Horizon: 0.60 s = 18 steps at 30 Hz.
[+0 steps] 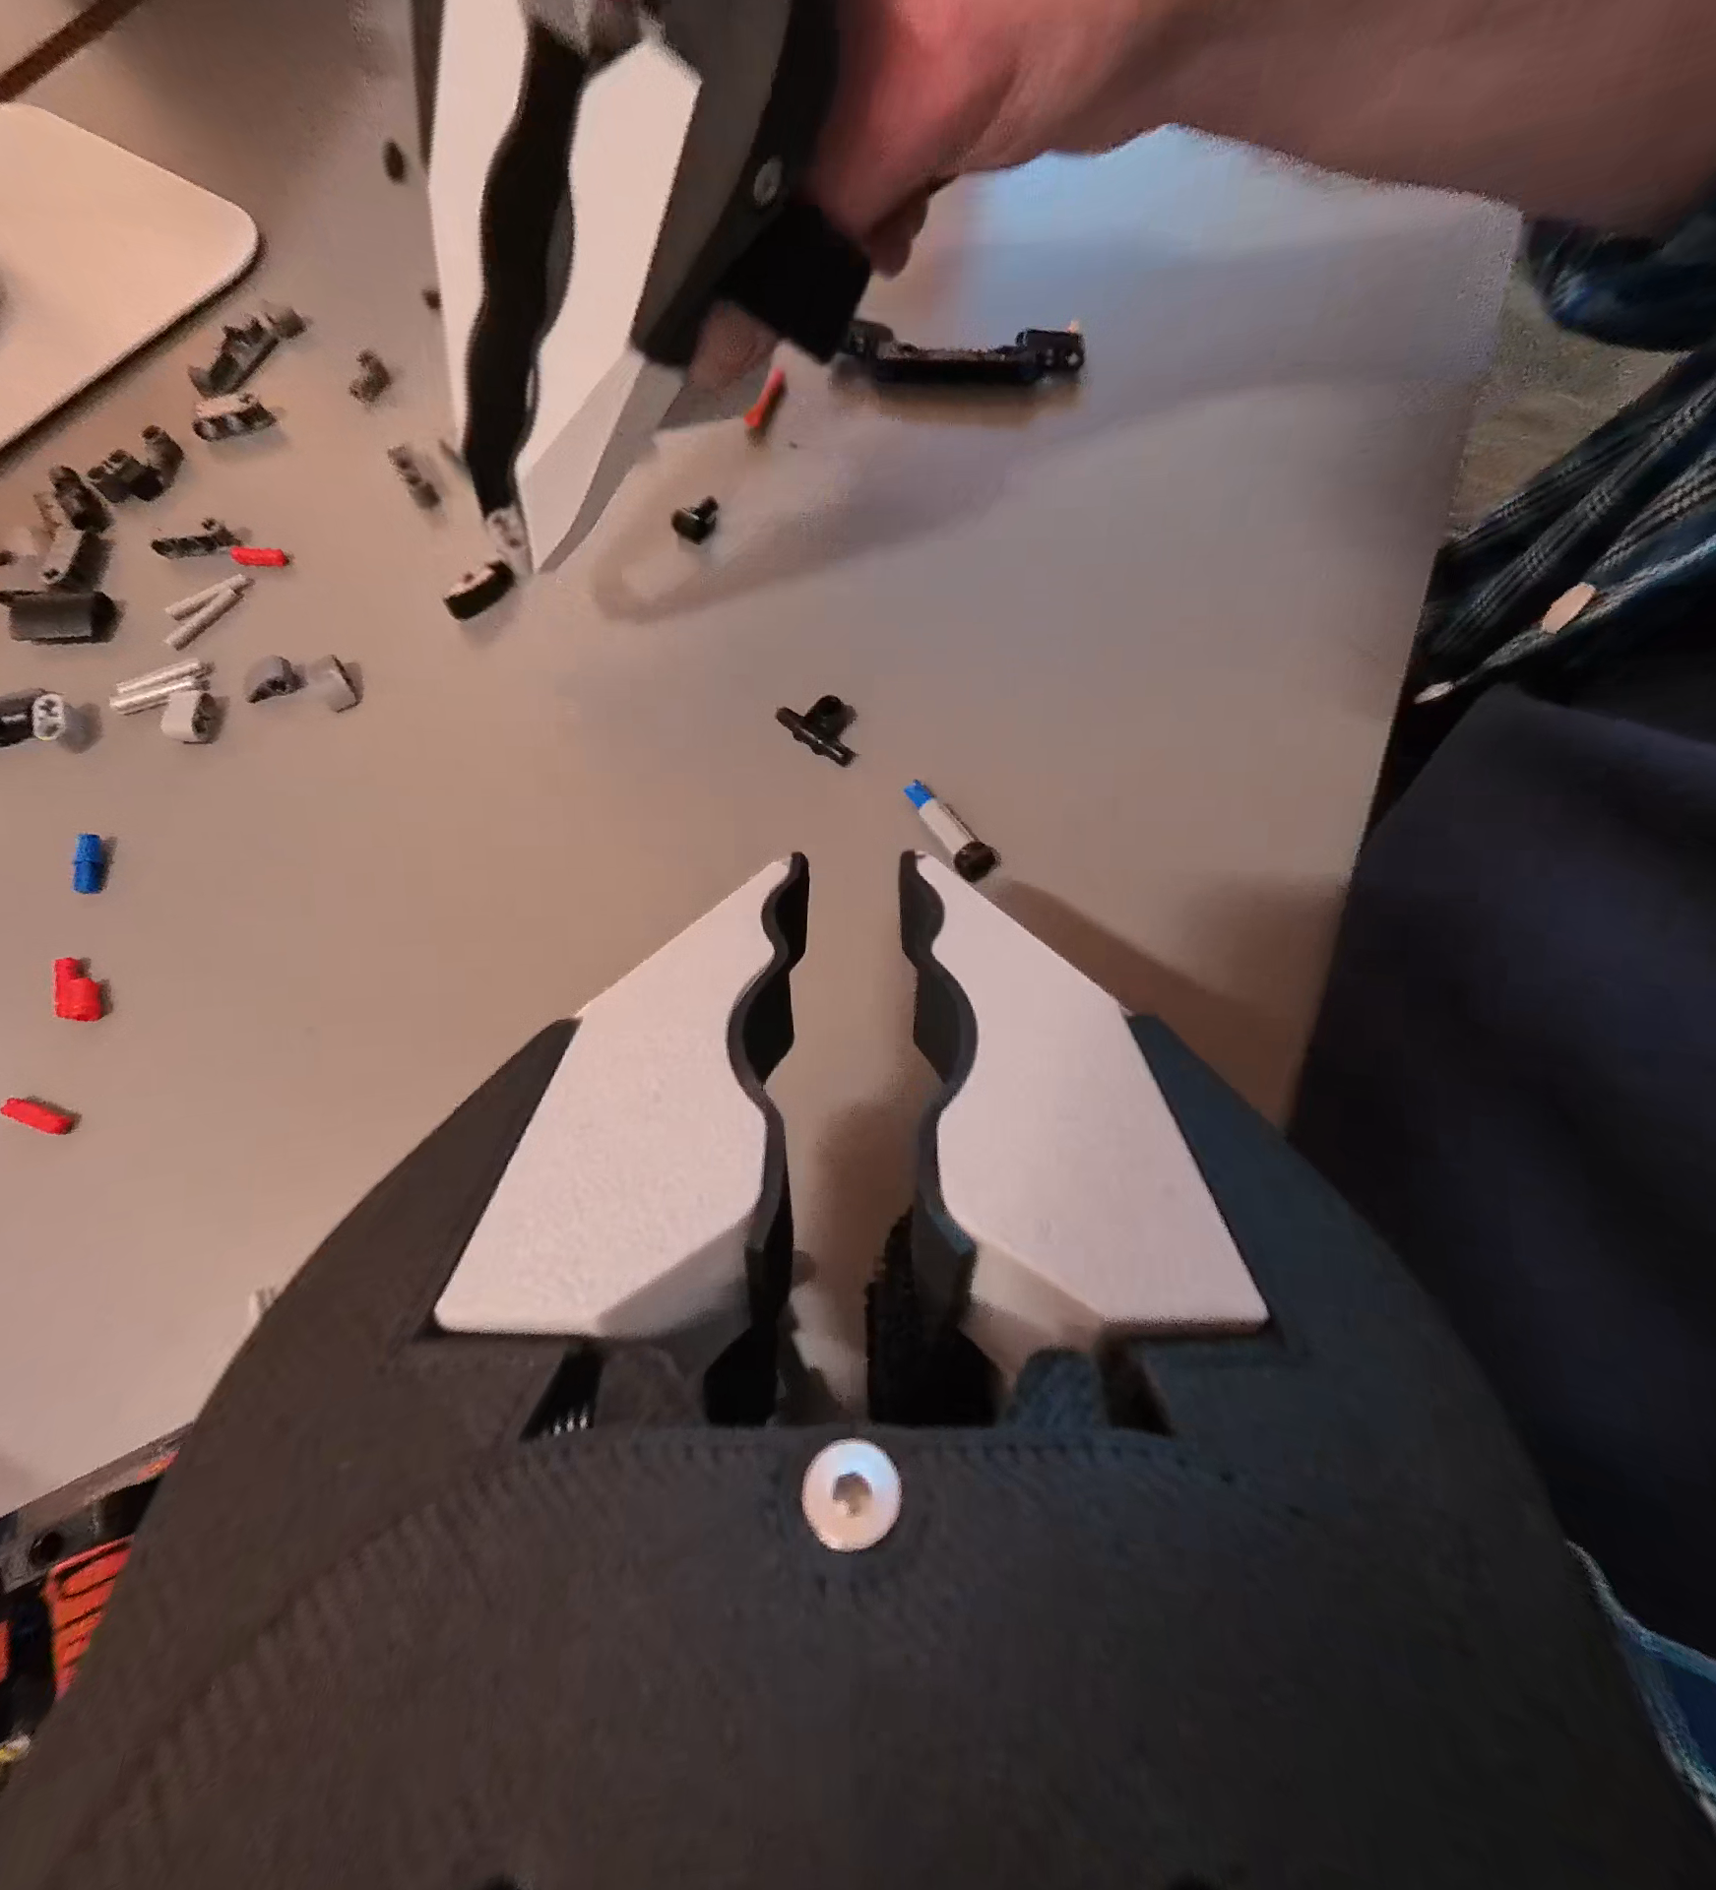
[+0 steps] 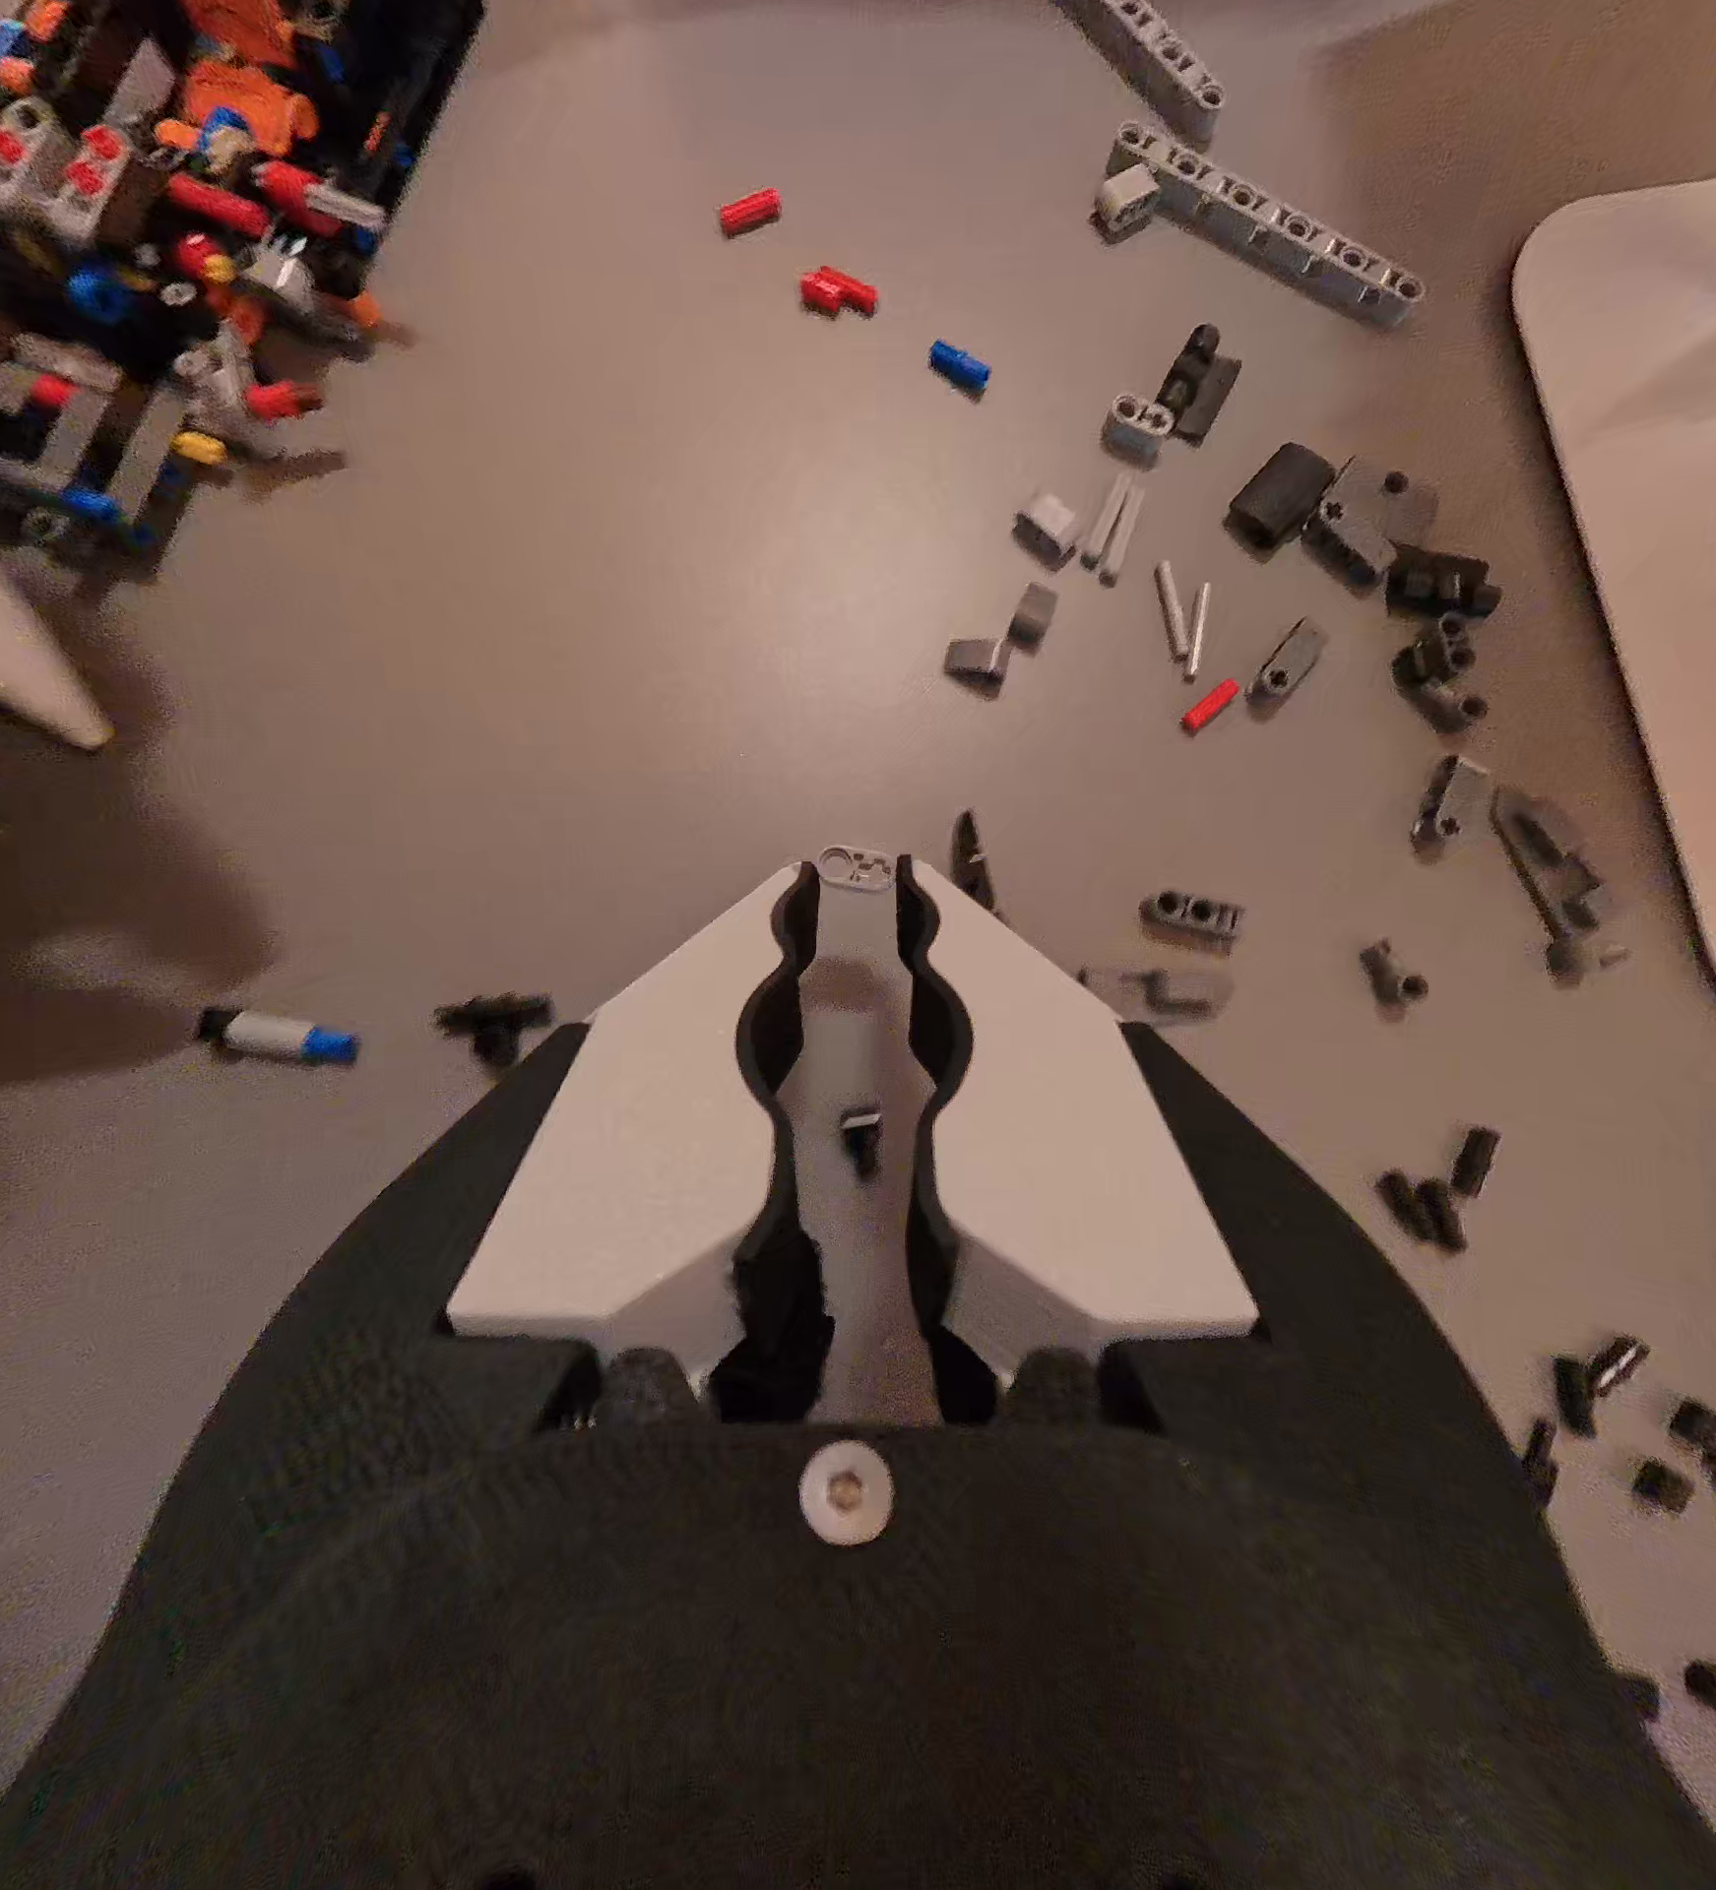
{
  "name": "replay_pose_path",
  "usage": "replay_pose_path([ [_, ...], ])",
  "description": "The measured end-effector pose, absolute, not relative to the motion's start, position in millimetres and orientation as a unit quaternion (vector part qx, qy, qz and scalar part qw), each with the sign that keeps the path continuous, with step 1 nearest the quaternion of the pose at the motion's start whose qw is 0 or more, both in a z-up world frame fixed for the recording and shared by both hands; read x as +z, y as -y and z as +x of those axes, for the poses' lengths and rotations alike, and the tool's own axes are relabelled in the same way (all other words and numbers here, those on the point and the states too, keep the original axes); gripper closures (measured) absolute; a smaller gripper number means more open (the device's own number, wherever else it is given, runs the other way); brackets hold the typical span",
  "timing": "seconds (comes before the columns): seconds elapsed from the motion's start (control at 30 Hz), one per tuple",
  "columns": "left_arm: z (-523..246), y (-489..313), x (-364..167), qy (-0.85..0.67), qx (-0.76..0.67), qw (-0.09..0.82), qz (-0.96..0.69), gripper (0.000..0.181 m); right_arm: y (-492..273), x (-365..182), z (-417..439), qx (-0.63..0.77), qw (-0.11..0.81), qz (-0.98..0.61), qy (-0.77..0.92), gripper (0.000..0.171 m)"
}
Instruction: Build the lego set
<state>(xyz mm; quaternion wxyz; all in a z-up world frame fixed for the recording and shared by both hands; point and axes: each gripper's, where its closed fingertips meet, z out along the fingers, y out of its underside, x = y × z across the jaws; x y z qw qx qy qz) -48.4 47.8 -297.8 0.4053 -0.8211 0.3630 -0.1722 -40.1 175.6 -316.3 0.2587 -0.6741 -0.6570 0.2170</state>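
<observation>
My right gripper (image 2: 855,869) is shut on a small light-grey lego piece (image 2: 855,866) with holes, held at the fingertips above the table. In the left wrist view the right gripper (image 1: 514,537) points down, just above a black piece (image 1: 477,591), with a person's hand (image 1: 1038,102) on it. My left gripper (image 1: 853,869) is empty, its jaws a narrow gap apart, low over the table. A blue, grey and black pin assembly (image 1: 948,828) lies just right of its tips. The partly built model (image 2: 117,256) stands at the far left of the right wrist view.
Loose grey, black, red and blue pieces (image 2: 1344,614) lie scattered on the beige table (image 2: 577,614). Two long grey beams (image 2: 1263,225) lie at the back. A white stand base (image 2: 1672,511) is at the right. A black cross piece (image 1: 818,728) and a black beam (image 1: 966,353) lie ahead of the left gripper. Spacing between my two grippers at the tips: around 15 cm.
</observation>
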Motion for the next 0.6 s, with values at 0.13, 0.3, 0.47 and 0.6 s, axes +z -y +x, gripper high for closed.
replay_pose_path([
  [0.13,-38.0,-42.6,-305.4,-0.37,-0.182,0.378,-0.829,0.161,-151.3,-312.6,-12.1,0.212,0.258,-0.671,0.662,0.158],
  [0.3,-17.4,-37.4,-313.1,-0.378,-0.175,0.354,-0.838,0.157,-126.8,-317.5,11.9,0.215,0.259,-0.679,0.653,0.158],
  [0.47,-7.3,-40.8,-326.6,-0.387,-0.124,0.328,-0.853,0.153,-111.5,-323.5,21.1,0.226,0.261,-0.683,0.644,0.158],
  [0.6,-6.2,-41.7,-340.1,-0.383,-0.096,0.306,-0.867,0.15,-106.0,-324.0,24.9,0.224,0.266,-0.684,0.641,0.158],
])
